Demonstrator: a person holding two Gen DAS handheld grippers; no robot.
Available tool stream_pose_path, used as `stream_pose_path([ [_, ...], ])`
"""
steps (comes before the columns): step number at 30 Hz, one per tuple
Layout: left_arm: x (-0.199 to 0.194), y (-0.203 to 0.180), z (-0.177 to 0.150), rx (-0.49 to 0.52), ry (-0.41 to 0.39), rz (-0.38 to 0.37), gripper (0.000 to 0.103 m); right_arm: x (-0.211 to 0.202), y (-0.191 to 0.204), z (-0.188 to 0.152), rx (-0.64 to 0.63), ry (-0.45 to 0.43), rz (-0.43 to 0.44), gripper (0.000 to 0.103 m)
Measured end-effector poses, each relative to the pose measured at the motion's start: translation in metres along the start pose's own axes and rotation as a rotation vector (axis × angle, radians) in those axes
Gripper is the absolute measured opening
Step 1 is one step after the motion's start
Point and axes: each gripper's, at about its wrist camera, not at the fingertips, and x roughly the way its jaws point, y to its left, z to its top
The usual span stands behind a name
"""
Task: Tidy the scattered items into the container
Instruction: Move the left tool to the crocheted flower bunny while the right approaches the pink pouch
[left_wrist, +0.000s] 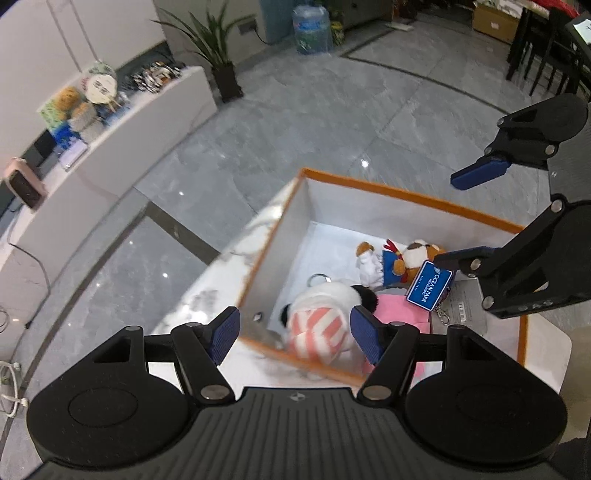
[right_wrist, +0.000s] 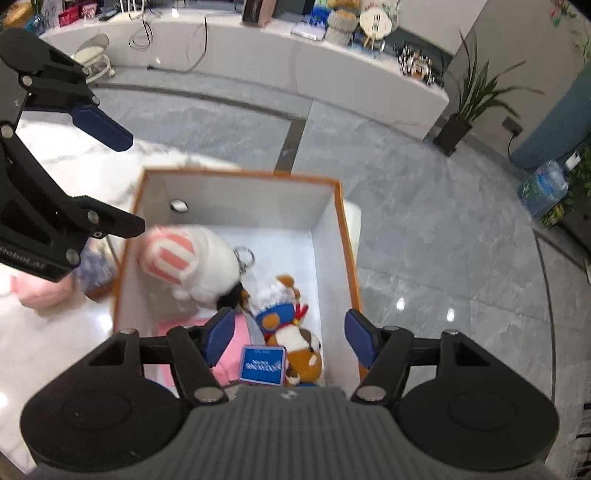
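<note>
An orange-rimmed white box (left_wrist: 413, 197) (right_wrist: 236, 175) stands on a marble table. Inside lie a blurred white plush with a pink-striped patch (left_wrist: 317, 325) (right_wrist: 188, 258), a brown dog plush in blue (left_wrist: 399, 260) (right_wrist: 295, 343), a blue Ocean Park tag (left_wrist: 430, 284) (right_wrist: 262, 363) and a pink cloth (left_wrist: 400, 306) (right_wrist: 236, 334). My left gripper (left_wrist: 295, 334) (right_wrist: 118, 177) hovers open over the box's near corner, above the white plush, holding nothing. My right gripper (right_wrist: 290, 339) (left_wrist: 467, 216) hangs open over the dog plush, empty.
A pink item (right_wrist: 40, 291) lies on the table (right_wrist: 55, 332) outside the box's left wall. Beyond the table is grey tiled floor, with a low white counter (left_wrist: 110, 147), a potted plant (left_wrist: 221, 62), a water bottle (left_wrist: 312, 31) and black chairs (left_wrist: 546, 51).
</note>
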Motion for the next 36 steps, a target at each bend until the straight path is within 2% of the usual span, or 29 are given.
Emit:
stream_pose_path([
  [7, -0.067, 0.035, -0.028, -0.017, -0.044, 0.051, 0.078, -0.053, 0.034, 0.028, -0.057, -0.079, -0.016, 0.072],
  [18, -0.152, 0.09, -0.099, -0.089, -0.069, 0.141, 0.078, -0.123, 0.113, 0.06, -0.173, -0.187, -0.01, 0.075],
  [29, -0.222, 0.15, -0.192, -0.186, -0.058, 0.233, 0.078, -0.147, 0.193, 0.074, -0.266, -0.219, 0.014, 0.078],
  [36, -0.247, 0.186, -0.254, -0.263, -0.037, 0.257, 0.079, -0.156, 0.236, 0.08, -0.312, -0.227, 0.03, 0.079],
])
